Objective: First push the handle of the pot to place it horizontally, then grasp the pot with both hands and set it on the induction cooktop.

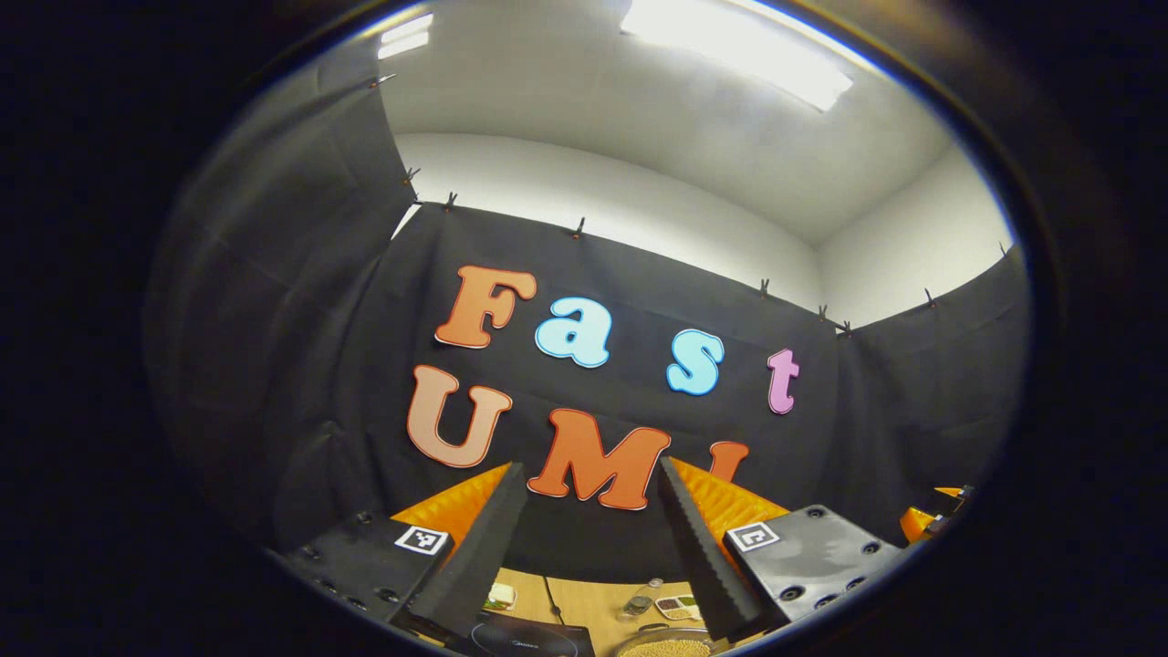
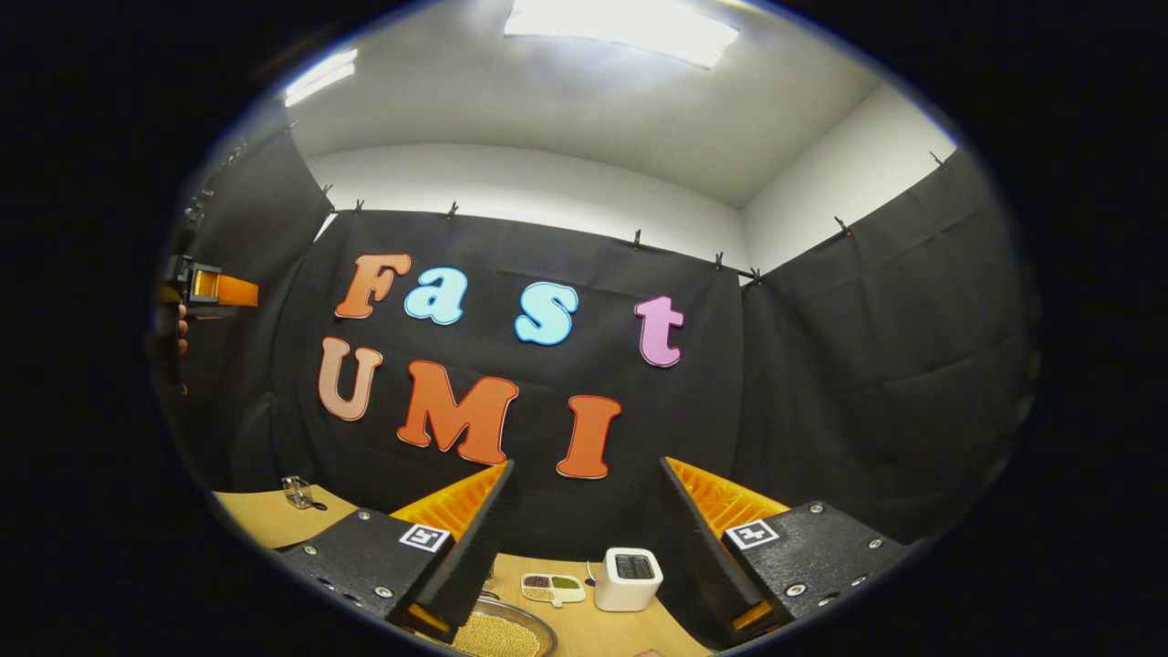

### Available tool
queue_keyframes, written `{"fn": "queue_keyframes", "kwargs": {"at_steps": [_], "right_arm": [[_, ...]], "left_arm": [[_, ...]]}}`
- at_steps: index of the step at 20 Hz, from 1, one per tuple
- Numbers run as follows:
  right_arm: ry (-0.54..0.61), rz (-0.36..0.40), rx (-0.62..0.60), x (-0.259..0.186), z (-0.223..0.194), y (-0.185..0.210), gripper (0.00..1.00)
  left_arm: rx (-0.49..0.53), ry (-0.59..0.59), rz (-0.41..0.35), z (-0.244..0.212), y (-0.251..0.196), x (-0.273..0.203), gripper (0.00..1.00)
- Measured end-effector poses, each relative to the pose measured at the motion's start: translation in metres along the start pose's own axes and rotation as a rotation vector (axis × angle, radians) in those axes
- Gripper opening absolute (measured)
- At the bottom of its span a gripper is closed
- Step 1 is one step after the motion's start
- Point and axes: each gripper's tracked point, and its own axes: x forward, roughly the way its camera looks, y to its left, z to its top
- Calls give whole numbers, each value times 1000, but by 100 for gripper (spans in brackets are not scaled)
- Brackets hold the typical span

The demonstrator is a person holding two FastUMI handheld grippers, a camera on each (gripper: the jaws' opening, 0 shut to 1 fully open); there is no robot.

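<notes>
Wood-look table [image 2: 265, 516], matt, smooth. Pot [image 2: 538, 630] at 6 o'clock in the right gripper view has a shiny metal rim; white device [image 2: 628, 579] beside it is glossy plastic. Cooktop [image 1: 525, 639] at 6 o'clock in the left gripper view: dark glossy glass.

Light wooden table [image 2: 265, 516], white timer box [image 2: 628, 578], black cooktop [image 1: 525, 637], beige beans [image 2: 497, 635]

Both hand-held grippers, left [image 1: 584, 547] and right [image 2: 584, 557], gape, empty, raised.
</notes>
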Motion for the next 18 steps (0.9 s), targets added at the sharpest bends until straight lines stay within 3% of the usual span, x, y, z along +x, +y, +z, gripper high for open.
{"fn": "queue_keyframes", "kwargs": {"at_steps": [9,14,18], "right_arm": [[-21,46,7,-13,1,25,94],[96,103,59,-6,-57,41,94],[238,196,111,-10,-121,73,94]], "left_arm": [[195,36,-48,-20,-20,-19,98],[269,34,-71,-47,-31,-25,98],[281,46,-49,-70,-20,-21,98]]}}
